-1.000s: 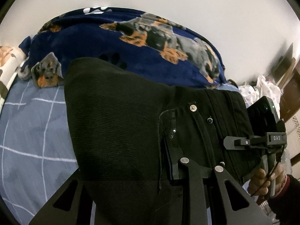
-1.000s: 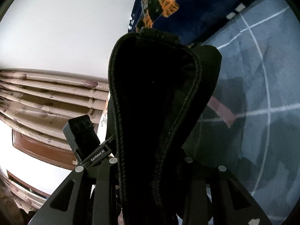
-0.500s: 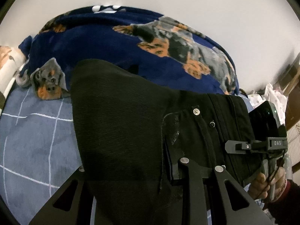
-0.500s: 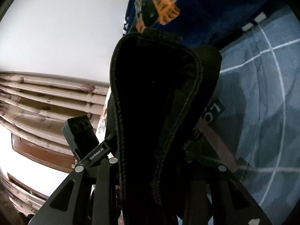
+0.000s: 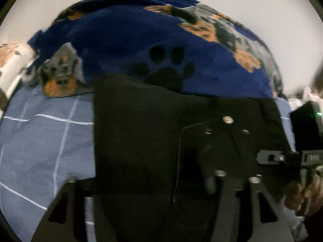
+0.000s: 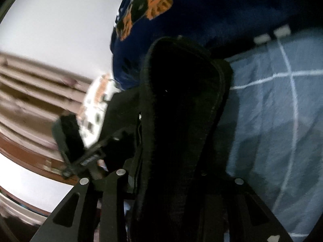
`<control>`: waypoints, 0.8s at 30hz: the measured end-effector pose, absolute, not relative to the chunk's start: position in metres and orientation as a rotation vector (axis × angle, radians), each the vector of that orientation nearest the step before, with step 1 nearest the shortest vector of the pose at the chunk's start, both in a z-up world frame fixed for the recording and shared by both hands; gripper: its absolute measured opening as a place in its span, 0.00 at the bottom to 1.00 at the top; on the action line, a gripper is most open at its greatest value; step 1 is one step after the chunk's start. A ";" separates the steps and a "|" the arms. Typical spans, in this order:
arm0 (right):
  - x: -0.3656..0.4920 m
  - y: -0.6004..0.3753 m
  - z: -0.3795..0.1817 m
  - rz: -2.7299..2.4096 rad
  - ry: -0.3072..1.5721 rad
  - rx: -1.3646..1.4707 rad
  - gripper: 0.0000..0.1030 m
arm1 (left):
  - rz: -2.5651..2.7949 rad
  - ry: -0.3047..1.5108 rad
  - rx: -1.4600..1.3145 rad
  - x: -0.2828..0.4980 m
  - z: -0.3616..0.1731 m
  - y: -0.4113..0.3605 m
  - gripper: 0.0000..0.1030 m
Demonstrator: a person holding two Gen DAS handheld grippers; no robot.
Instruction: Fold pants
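You are holding the black pants (image 5: 145, 141) above the blue checked bed (image 5: 40, 141): left gripper (image 5: 161, 191) and right gripper (image 6: 171, 181) are both clamping the waistband. At 12 o'clock lies the dog-print blanket (image 5: 131, 36). No fold is showing; laying flat comes first.

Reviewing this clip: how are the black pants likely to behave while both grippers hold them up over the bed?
The black pants probably stay floppy: they drape between the left gripper and right gripper. The thick seamed waistband and rivets suggest denim-like weight, so some sag. The coarse weave seems unlikely to slip.
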State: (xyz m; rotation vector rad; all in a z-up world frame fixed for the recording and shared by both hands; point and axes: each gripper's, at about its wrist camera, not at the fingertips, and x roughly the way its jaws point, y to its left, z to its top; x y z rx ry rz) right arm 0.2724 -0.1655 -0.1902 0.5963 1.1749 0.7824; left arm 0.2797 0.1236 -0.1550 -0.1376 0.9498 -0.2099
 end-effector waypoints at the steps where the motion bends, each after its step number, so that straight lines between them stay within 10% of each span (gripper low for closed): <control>1: 0.270 -0.164 -0.190 0.770 1.166 0.566 0.31 | -0.207 0.947 -0.147 0.280 -0.157 0.127 0.65; 24: 0.256 -0.146 -0.179 0.641 1.017 0.347 0.40 | -0.156 0.883 -0.152 0.278 -0.170 0.129 0.78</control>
